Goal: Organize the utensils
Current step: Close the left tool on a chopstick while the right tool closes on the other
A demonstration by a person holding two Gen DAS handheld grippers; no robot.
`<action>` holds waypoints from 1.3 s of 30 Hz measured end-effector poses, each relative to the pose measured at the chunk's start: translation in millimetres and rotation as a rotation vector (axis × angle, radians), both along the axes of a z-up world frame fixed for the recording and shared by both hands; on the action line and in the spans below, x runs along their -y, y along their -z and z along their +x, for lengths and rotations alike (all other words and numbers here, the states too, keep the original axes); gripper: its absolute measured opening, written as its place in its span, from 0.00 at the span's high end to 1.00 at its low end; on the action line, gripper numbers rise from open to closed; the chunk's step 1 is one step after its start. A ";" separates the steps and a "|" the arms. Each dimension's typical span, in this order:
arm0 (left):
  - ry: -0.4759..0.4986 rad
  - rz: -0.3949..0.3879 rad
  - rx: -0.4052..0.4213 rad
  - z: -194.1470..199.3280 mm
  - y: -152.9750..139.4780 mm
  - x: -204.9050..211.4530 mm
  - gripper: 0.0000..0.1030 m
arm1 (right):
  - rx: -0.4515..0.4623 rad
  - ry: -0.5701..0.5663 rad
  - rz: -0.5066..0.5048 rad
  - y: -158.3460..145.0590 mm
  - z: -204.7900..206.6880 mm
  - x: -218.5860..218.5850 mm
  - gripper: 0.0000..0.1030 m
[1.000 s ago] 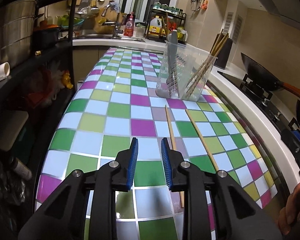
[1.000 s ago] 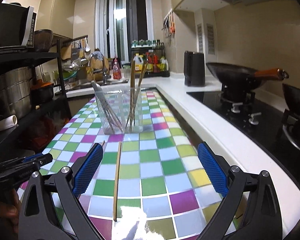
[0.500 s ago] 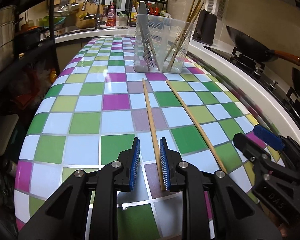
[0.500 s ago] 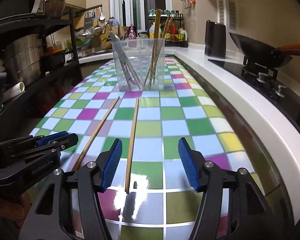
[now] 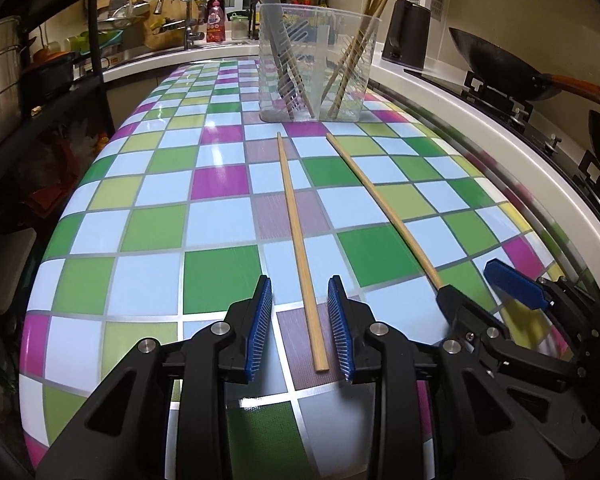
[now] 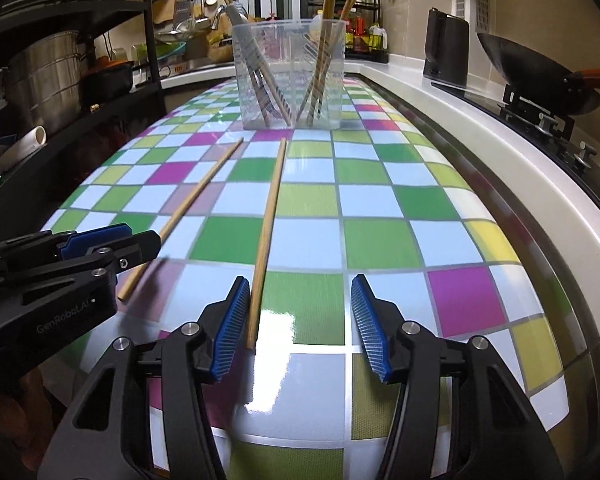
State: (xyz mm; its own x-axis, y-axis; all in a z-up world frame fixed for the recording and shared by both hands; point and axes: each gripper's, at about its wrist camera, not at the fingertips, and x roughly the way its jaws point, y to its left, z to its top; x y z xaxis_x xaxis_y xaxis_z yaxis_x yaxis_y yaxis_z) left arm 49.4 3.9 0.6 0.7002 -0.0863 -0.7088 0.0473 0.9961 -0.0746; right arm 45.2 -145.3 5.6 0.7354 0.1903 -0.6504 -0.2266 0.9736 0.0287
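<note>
Two wooden chopsticks lie on the checkered counter. In the left wrist view my left gripper point(image 5: 300, 328) is open and low over the counter, its blue pads either side of the near end of the left chopstick point(image 5: 296, 232). The right chopstick point(image 5: 380, 208) runs to my right gripper point(image 5: 488, 284). In the right wrist view my right gripper point(image 6: 300, 324) is open, with the right chopstick point(image 6: 268, 220) just inside its left pad. The left chopstick point(image 6: 188, 208) and left gripper point(image 6: 112, 244) show at the left. A clear plastic utensil holder point(image 5: 318, 76), also in the right wrist view point(image 6: 290, 76), holds several chopsticks and utensils.
A white counter rim point(image 5: 540, 160) and a stove with a wok point(image 5: 500, 68) lie to the right. A black kettle point(image 5: 410, 40) stands behind the holder. A dark shelf rack with pots point(image 5: 28, 80) is on the left. A sink area point(image 5: 180, 36) is at the far end.
Both grippers have moved forward and down toward the counter, each around the near end of one chopstick. The left gripper opened wider; the right narrowed a little.
</note>
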 end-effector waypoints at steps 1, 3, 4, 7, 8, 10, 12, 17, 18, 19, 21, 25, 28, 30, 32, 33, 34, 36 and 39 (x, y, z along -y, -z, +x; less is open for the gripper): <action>0.001 0.006 0.002 -0.6 0.6 0.8 0.71 | 0.001 -0.001 -0.002 0.0 -0.4 0.1 0.50; 0.003 0.014 0.003 -0.8 0.8 1.9 0.71 | 0.002 -0.002 -0.003 0.6 -0.1 0.0 0.50; 0.003 0.014 0.003 -0.6 0.7 2.0 0.71 | 0.004 0.000 -0.004 0.7 -0.3 0.3 0.51; 0.007 0.035 0.006 -1.2 1.4 4.3 0.71 | 0.006 0.007 -0.001 0.7 -0.5 2.4 0.58; 0.009 0.044 0.007 -1.2 1.6 5.5 0.71 | 0.007 0.010 -0.001 0.4 -0.2 3.5 0.60; 0.014 0.061 0.013 -1.8 1.9 7.6 0.71 | 0.006 0.016 0.004 0.0 0.4 5.5 0.66; 0.017 0.068 0.018 -1.6 1.9 8.0 0.71 | 0.007 0.020 0.001 -0.4 0.9 5.8 0.69; 0.026 0.074 0.024 -2.6 1.8 8.7 0.78 | 0.012 0.027 0.000 -0.5 0.0 6.3 0.76; 0.028 0.077 0.025 -2.8 1.7 9.1 0.82 | 0.013 0.028 0.000 -0.4 0.1 6.6 0.80; 0.030 0.078 0.024 -2.9 1.6 9.5 0.88 | 0.013 0.030 0.000 -0.4 0.1 6.9 0.84; 0.030 0.080 0.023 -2.4 1.4 9.1 0.92 | 0.014 0.034 0.000 -0.4 -0.4 7.4 0.88; 0.016 0.075 0.020 -1.0 1.3 4.9 0.93 | 0.015 0.042 0.001 -0.7 -0.6 8.7 0.92; -0.001 0.070 0.017 0.3 1.3 0.5 0.93 | 0.018 0.045 0.000 -0.2 -1.4 8.6 0.93; -0.011 0.064 0.015 1.4 1.3 -2.4 0.93 | 0.021 0.044 -0.003 0.0 -1.8 7.8 0.94; -0.019 0.055 0.012 2.2 1.3 -4.9 0.93 | 0.024 0.047 -0.006 0.2 -2.4 7.1 0.95; -0.019 0.049 0.011 2.6 1.5 -5.9 0.94 | 0.025 0.050 -0.006 0.3 -2.9 6.7 0.95; -0.019 0.042 0.010 2.8 1.6 -6.9 0.93 | 0.025 0.051 -0.005 0.2 -3.5 6.4 0.95; -0.019 0.026 0.007 3.2 1.6 -8.3 0.93 | 0.019 0.037 0.005 -0.3 -4.1 5.7 0.94; -0.013 0.007 0.006 2.4 1.9 -8.4 0.93 | 0.019 0.035 0.009 -0.4 -4.0 7.2 0.89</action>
